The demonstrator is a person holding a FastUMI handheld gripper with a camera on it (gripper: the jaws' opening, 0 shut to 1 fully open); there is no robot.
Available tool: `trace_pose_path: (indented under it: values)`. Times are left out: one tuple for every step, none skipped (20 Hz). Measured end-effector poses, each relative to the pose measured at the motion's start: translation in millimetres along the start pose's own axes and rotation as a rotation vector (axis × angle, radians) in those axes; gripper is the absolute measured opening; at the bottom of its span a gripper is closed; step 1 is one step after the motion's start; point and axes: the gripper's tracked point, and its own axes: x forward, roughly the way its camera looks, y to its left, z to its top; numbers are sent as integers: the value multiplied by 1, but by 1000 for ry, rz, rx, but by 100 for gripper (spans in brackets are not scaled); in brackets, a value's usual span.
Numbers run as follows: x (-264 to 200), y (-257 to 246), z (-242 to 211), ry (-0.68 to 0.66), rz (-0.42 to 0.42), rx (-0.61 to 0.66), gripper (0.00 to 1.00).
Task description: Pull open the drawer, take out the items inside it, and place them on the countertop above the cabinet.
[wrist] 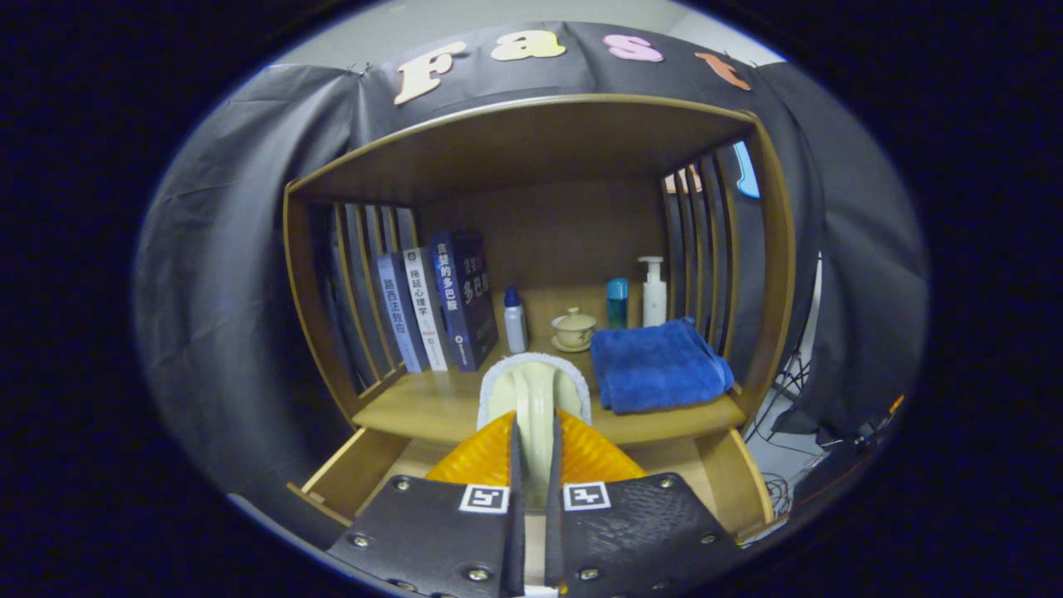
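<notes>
Gripper (531,465) fingers nearly closed, pinching pale handle of brush (536,394) with fuzzy white rim, held just above countertop (432,407) edge. Cabinet (531,158) big, drawer (357,473) already pulled open below. So opening done, brush looks out, still needs setting down; can't tell if drawer holds more. Blue towel (656,365) beside it, books (436,303) at back left, Chinese spine text, not legible to me.

Smooth satin-finished wood cabinet (531,158) and open drawer (353,473), plush blue terry towel (658,365), glossy paper book spines (432,303), glazed ceramic lidded cup (574,328), smooth plastic bottles (653,292), gripper (536,465) clamping a pale glossy handle (536,399) with fuzzy cloth edging.
</notes>
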Motion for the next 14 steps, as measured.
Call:
trace_pose_path:
  values:
    - [6, 1, 5, -5, -4, -3, 10]
    - [15, 0, 7, -8, -10, -7, 10]
    - [23, -2, 7, -6, -23, -15, 10]
    - [32, -3, 7, -3, -32, -20, 10]
    - [41, -4, 6, 2, -42, -23, 10]
    - [50, -5, 4, 7, -49, -25, 10]
    - [59, -6, 3, 12, -58, -29, 10]
    - [67, -7, 1, 16, -64, -34, 10]
    - [75, -7, -1, 18, -70, -35, 10]
    - [82, -7, -4, 24, -71, -31, 10]
    - [91, -5, -9, 32, -73, -26, 10]
    - [98, -3, -14, 45, -73, -23, 10]
    - [105, 0, -18, 57, -71, -18, 10]
    - [112, 3, -21, 64, -70, -15, 10]
